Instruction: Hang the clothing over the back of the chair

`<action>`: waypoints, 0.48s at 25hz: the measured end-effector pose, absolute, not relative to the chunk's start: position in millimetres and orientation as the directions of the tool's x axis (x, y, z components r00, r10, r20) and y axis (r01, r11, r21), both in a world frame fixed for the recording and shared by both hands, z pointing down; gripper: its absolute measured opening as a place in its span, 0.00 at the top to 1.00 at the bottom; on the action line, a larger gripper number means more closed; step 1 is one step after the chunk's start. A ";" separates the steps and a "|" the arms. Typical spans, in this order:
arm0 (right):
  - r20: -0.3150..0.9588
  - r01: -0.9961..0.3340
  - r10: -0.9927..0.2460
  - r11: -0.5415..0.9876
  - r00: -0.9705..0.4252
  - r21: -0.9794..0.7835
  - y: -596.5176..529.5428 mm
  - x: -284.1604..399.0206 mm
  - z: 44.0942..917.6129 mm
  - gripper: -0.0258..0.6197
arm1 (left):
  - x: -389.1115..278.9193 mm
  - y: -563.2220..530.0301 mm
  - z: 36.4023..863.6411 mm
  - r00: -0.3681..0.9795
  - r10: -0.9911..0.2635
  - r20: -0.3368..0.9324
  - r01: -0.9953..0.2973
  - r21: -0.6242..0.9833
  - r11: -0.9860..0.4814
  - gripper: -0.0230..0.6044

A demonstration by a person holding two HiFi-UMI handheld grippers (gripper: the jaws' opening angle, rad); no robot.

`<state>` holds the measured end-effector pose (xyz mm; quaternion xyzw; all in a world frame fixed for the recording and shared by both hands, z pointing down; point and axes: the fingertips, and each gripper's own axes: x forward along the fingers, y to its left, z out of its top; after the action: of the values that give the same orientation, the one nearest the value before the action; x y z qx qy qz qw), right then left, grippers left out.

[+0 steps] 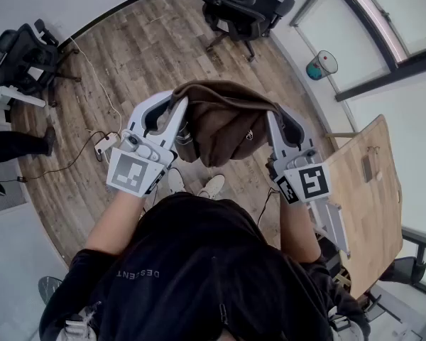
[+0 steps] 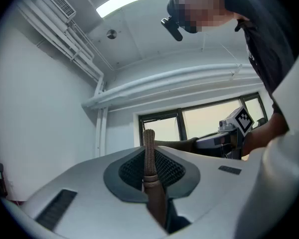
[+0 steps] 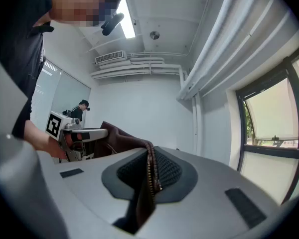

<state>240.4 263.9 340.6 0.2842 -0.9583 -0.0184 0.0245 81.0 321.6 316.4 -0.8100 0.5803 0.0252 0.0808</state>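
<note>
Brown zip-edged fabric garment (image 1: 224,123) held bunched in the air between left gripper (image 1: 178,111) and right gripper (image 1: 272,123), each clamped tight on one edge, over wood-plank floor (image 1: 149,55), well apart from black swivel office chair (image 1: 238,6).

Pale lettering on black shirt (image 1: 138,273), partly readable, "DES…ENT", middle letters unclear

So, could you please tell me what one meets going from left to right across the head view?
Black office chair → left gripper → brown garment → right gripper → wooden table.
</note>
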 end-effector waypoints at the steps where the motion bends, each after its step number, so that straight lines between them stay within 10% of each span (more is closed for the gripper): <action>1: 0.035 -0.549 -0.551 0.834 -0.834 0.050 266.3 238.4 340.9 0.89 | 79.1 323.2 315.3 0.321 -0.938 -0.134 -0.945 -0.113 -0.308 0.88; 12: 0.033 -0.615 -0.615 0.788 -0.788 0.003 263.7 211.4 350.9 0.89 | 57.4 326.9 319.4 0.257 -0.960 -0.109 -0.960 -0.147 -0.240 0.88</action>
<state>211.4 263.7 350.9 0.3253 -0.9455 0.0038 0.0163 57.4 326.9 319.4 -0.7874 0.6096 -0.0017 0.0917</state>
